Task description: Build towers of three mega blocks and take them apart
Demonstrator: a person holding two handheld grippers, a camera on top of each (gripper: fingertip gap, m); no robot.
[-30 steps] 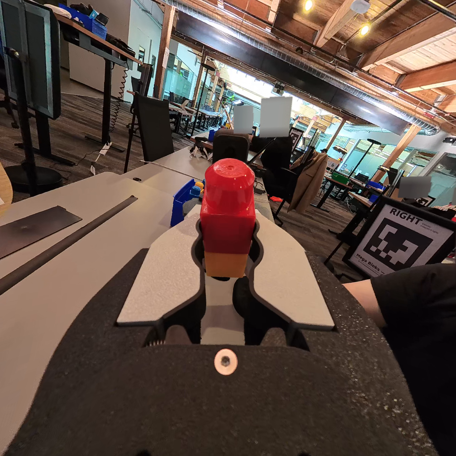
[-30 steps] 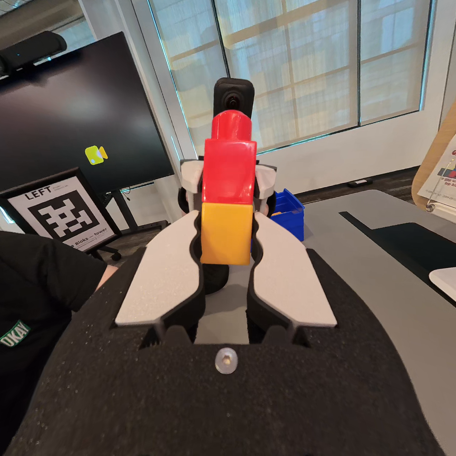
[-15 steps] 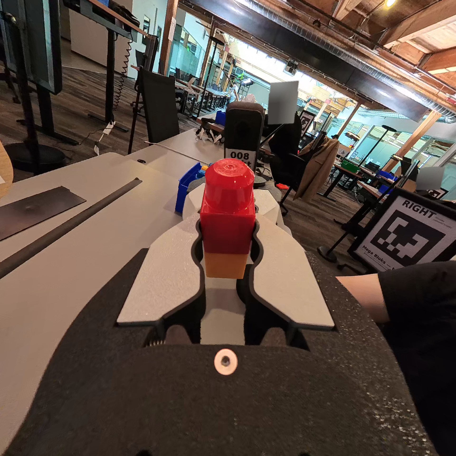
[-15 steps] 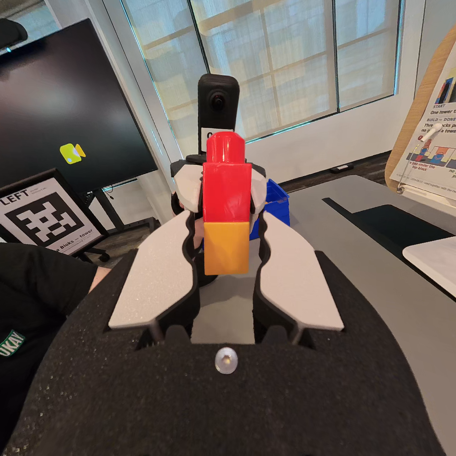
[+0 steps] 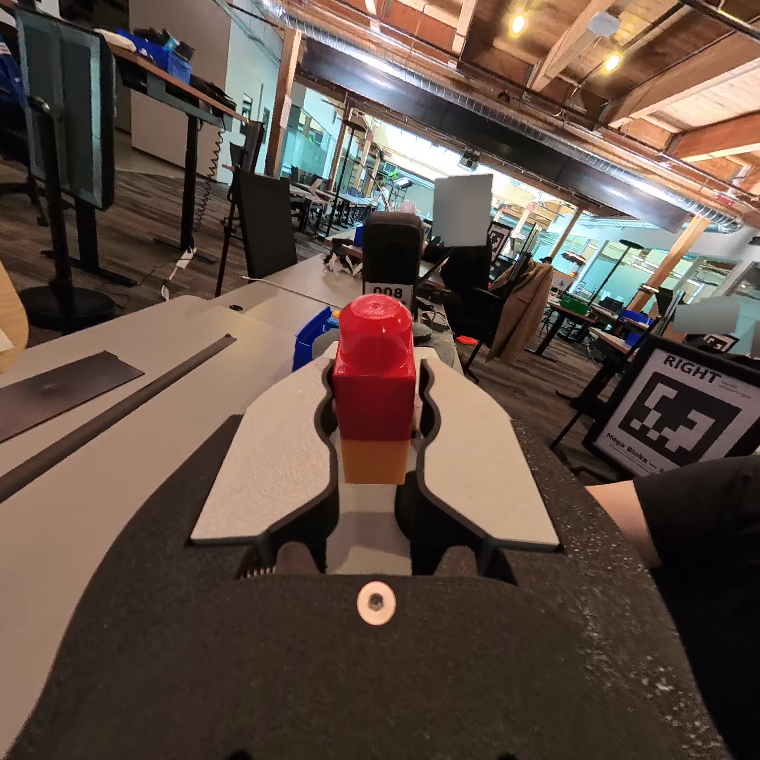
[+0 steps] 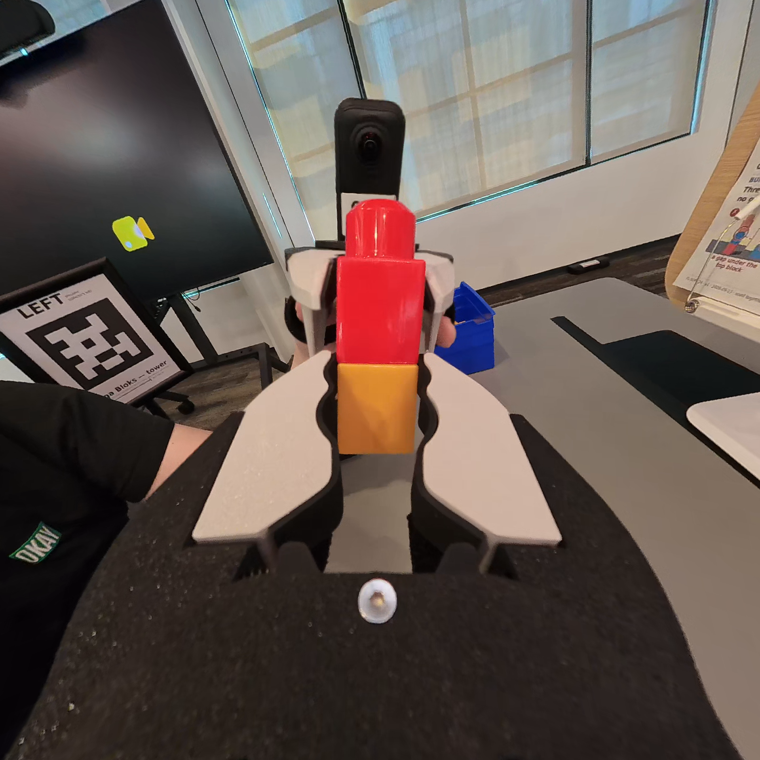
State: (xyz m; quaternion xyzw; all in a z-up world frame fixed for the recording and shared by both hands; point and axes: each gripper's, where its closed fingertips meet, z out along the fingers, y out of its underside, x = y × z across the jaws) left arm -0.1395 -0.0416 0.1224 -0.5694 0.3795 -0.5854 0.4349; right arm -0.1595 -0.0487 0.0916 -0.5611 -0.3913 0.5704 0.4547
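Observation:
A red block [image 5: 372, 395] sits plugged on top of an orange block [image 5: 374, 460], held over the grey table [image 5: 123, 514]. My left gripper [image 5: 376, 366] stands around the red block with its fingers slightly apart; a thin gap shows at the right pad, so it is open. In the right wrist view my right gripper [image 6: 376, 370] is shut on the orange block [image 6: 376, 411], both pads pressed on its sides. The red block [image 6: 378, 312] rises above it, between the fingers of the left gripper [image 6: 376, 288], which faces me.
A blue bin [image 6: 473, 341] with loose blocks stands behind the grippers; it also shows in the left wrist view [image 5: 308, 341]. A black mat [image 6: 678, 362] and a white tray edge [image 6: 732, 427] lie to the right. Framed marker signs [image 6: 90, 341] [image 5: 678, 415] stand beside the table.
My right gripper opened half a second ago and has come together again on the orange block. My left gripper's fingers have eased off the red block.

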